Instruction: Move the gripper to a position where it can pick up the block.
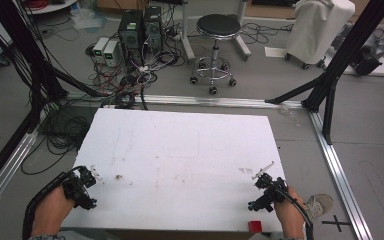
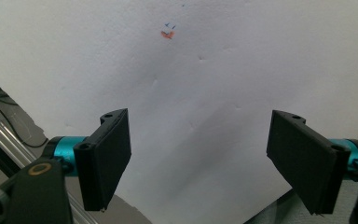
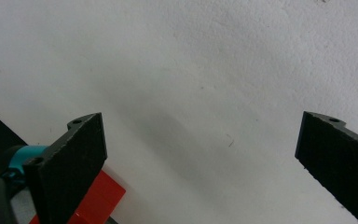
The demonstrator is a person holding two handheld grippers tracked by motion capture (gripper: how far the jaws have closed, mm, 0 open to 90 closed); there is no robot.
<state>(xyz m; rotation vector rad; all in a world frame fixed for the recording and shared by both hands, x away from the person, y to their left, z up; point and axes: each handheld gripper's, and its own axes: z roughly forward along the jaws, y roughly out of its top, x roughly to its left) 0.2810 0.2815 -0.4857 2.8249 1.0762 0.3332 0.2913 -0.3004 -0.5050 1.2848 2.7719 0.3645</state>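
near the front corners of the bare white foam counter (image 1: 180,150), left claw (image 1: 86,186) and right claw (image 1: 266,192) both gape wide; small red block (image 1: 255,226) at the edge.

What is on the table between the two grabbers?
Nothing to pick up. In the high view the white table between the left gripper and the right gripper is bare, with only a few small brownish marks.

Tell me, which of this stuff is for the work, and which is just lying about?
For the work, likely:
left tongs, open
right tongs, open
white table
red block at its near edge

Lying about:
stool
computer towers
floor cables
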